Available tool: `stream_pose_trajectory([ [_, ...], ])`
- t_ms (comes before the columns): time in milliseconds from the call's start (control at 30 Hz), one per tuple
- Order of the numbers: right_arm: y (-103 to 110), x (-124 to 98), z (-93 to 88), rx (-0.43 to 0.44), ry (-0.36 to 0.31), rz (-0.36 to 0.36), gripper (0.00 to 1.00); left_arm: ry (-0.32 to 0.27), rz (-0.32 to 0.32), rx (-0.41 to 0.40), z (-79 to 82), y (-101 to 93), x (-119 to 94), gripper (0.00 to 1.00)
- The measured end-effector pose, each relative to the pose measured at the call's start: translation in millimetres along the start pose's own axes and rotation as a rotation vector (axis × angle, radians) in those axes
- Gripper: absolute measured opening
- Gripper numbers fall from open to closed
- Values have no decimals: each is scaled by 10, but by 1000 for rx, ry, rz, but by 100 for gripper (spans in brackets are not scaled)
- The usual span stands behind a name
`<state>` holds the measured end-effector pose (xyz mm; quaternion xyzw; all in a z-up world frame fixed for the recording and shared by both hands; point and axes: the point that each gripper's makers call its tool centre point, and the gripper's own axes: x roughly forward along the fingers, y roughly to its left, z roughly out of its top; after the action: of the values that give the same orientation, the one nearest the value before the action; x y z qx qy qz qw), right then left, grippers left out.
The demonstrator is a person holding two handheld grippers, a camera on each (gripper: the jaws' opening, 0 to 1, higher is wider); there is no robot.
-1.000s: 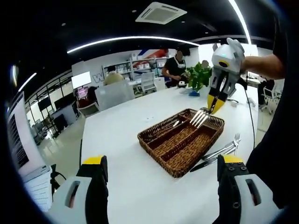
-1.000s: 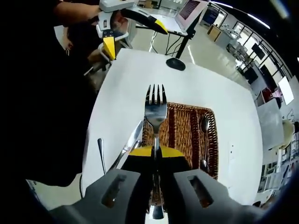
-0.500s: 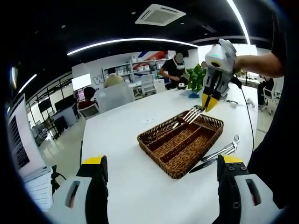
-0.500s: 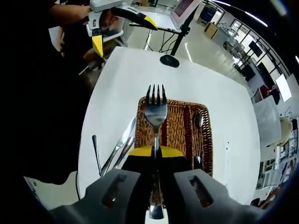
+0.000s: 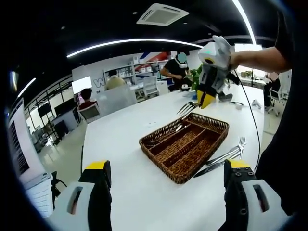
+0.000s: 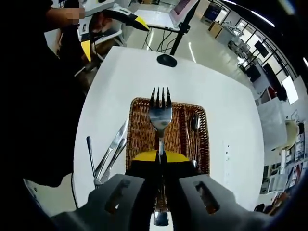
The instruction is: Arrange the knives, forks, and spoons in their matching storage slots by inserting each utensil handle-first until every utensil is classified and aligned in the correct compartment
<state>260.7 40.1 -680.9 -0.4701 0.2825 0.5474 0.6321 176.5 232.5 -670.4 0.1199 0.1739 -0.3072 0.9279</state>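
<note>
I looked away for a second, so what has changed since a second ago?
The right gripper, still shut on the fork, has lifted it up off the wicker tray and now holds it above the far end. The left gripper stays open and empty; the utensils beside the tray lie unmoved.

Open-plan office, dark ceiling with a square AC cassette (image 5: 160, 13) and long curved LED strips (image 5: 134, 42). Big white bench (image 5: 144, 192) in the middle. Shelving (image 5: 144, 72) along the white back wall, potted plant (image 5: 195, 79) at the bench's far end, desks with monitors (image 5: 83, 83), glossy pale floor (image 6: 207, 48).
</note>
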Motion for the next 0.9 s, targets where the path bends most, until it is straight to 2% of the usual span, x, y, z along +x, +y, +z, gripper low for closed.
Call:
stream_pose_trajectory([
  [567, -388, 74, 91, -11, -5, -42, 0, -26, 7, -44, -11, 34, -35, 99],
  [900, -570, 107, 129, -25, 23, -47, 0, -32, 12, -45, -4, 117, -43, 99],
])
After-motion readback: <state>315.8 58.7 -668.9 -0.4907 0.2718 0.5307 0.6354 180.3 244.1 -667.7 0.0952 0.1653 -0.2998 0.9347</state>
